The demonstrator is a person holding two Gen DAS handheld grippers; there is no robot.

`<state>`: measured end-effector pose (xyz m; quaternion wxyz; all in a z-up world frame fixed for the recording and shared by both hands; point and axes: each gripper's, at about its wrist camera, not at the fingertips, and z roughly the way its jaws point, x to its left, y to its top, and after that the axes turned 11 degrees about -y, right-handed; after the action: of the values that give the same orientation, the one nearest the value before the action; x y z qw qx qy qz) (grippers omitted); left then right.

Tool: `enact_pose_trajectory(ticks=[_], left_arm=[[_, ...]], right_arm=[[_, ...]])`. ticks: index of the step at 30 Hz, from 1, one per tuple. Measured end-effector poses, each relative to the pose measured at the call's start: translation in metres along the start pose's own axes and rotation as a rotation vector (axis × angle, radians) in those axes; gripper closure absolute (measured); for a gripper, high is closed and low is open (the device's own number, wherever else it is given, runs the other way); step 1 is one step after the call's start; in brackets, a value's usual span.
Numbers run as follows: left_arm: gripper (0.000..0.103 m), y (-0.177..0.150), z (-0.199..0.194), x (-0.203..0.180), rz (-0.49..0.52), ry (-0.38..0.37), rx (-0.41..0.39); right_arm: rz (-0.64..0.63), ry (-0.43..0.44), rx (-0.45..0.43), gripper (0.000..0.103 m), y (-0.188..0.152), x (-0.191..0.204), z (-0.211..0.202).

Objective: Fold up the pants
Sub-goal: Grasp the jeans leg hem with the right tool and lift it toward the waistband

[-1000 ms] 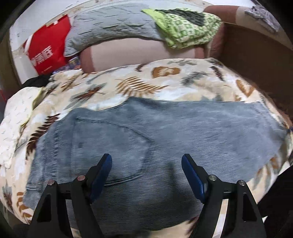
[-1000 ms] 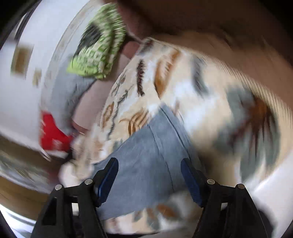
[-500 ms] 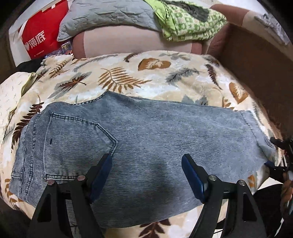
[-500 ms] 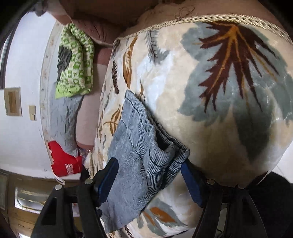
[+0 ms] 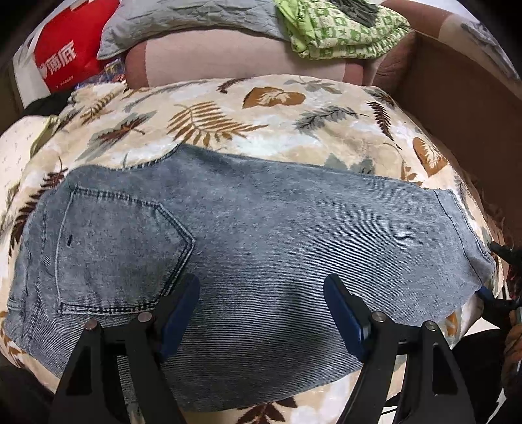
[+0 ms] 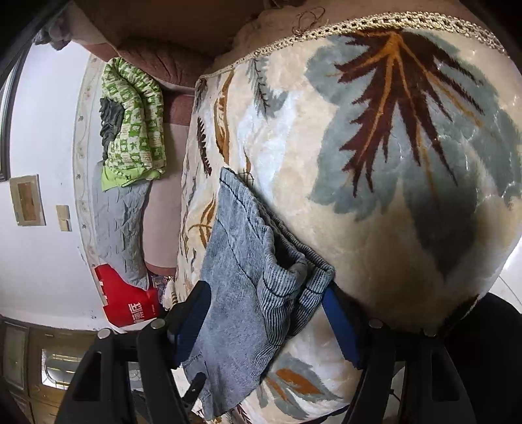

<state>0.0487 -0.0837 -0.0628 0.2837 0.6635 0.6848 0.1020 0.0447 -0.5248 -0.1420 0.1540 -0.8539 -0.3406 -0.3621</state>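
Observation:
Blue denim pants (image 5: pixel 261 234) lie flat across a leaf-print blanket (image 5: pixel 228 120), waistband and back pocket (image 5: pixel 120 248) at the left, leg cuffs at the right. My left gripper (image 5: pixel 261 313) is open and empty, hovering over the near edge of the pants. My right gripper (image 6: pixel 266 323) is open, its jaws standing either side of the stacked leg cuffs (image 6: pixel 280 277) at the blanket's near corner. The right gripper also shows at the far right of the left wrist view (image 5: pixel 499 274).
A green patterned cloth (image 5: pixel 339 26) and a grey pillow (image 5: pixel 182 19) lie on the pink sofa back (image 5: pixel 228 58). A red bag (image 5: pixel 65 62) stands at the back left. A brown sofa arm (image 5: pixel 456 98) rises on the right.
The left gripper has come closer and lower over the pants. The right gripper swung in to the cuffs at the blanket's corner and has edged further around them.

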Motion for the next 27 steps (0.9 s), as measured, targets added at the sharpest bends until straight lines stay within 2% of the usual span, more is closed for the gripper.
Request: enact_pose_trajectory(ticks=[4, 7, 12, 15, 22, 24, 25, 26, 27], left_arm=[[0.024, 0.000, 0.004, 0.008, -0.043, -0.027, 0.003], [0.024, 0.002, 0.009, 0.002, -0.033, -0.039, 0.013], [0.024, 0.012, 0.019, -0.044, 0.061, -0.085, 0.025], [0.024, 0.016, 0.026, -0.078, 0.140, -0.101, 0.034], [0.024, 0.025, 0.067, -0.124, 0.202, -0.076, 0.084], [0.024, 0.024, 0.074, -0.126, 0.206, -0.055, 0.098], [0.024, 0.024, 0.077, -0.126, 0.206, -0.050, 0.102], [0.024, 0.024, 0.076, -0.126, 0.203, -0.046, 0.099], [0.024, 0.024, 0.074, -0.126, 0.203, -0.044, 0.092]], right_arm=[[0.055, 0.016, 0.006, 0.029, 0.002, -0.005, 0.000], [0.082, 0.015, 0.009, 0.029, 0.004, -0.006, 0.001], [0.057, -0.003, 0.022, 0.032, 0.005, -0.002, 0.001], [0.048, -0.037, -0.001, 0.032, 0.003, 0.000, -0.007], [-0.023, -0.099, -0.007, 0.033, 0.008, 0.006, -0.003], [-0.056, -0.131, -0.014, 0.051, 0.008, 0.009, -0.002], [-0.066, -0.145, -0.016, 0.056, 0.008, 0.009, -0.002], [-0.077, -0.158, -0.018, 0.067, 0.008, 0.008, -0.002], [-0.088, -0.170, -0.016, 0.072, 0.008, 0.007, -0.003]])
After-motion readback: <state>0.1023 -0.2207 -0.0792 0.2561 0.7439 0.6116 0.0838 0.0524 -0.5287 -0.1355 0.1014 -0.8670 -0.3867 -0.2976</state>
